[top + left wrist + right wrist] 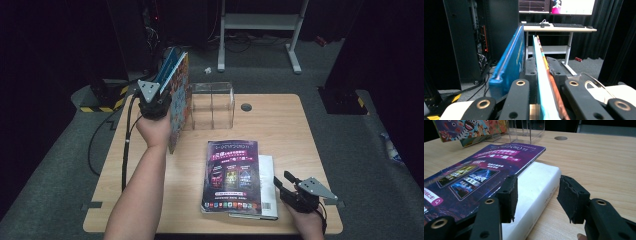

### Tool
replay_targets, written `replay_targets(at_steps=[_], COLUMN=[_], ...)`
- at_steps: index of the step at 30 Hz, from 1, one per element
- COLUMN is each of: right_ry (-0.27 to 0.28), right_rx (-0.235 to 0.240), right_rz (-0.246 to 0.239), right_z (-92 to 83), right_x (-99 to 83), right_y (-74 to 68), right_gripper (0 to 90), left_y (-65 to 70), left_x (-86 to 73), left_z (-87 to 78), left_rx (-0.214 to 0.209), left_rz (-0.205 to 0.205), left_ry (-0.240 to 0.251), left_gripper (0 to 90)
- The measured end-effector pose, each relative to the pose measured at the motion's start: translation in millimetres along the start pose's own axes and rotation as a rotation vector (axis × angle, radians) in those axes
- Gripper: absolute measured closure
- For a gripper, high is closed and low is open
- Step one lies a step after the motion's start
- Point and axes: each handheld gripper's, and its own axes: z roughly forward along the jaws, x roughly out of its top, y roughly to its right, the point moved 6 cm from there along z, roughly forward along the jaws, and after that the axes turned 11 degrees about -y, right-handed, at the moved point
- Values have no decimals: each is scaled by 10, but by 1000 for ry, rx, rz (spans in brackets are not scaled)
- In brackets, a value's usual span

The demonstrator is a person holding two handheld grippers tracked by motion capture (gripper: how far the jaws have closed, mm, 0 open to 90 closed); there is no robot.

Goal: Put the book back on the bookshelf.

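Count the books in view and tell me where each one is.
3, possibly more hidden. The colourful book stands upright in the left gripper; the purple book lies on the white book on the table.

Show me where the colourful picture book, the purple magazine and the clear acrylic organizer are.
colourful picture book (pixel 179 97), high view, on its illustrated cover.
purple magazine (pixel 232 175), high view, on the middle of its front cover.
clear acrylic organizer (pixel 222 107), high view, on its front wall.

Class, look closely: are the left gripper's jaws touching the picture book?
Touching. The left gripper view shows the left gripper with both jaws pressed against the picture book.
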Motion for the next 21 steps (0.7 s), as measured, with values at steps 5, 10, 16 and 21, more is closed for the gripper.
replay_targets(at_steps=[5,10,16,21], right_ry=[-12,-20,-23,-31], right_rx=[-2,-3,0,4], right_rz=[0,-2,-2,2], right_z=[19,33,42,55], right_x=[-23,-34,-42,-54], right_y=[3,-15,-22,-22], right_gripper=[498,498,498,498], left_y=[8,5,-7,-75], left_x=[-97,-181,-279,-325], left_z=[18,-44,-131,-166], left_rx=[-1,-34,-50,-65], left_rz=[0,-5,16,8], left_ry=[18,6,-46,-70], left_gripper=[811,805,799,797])
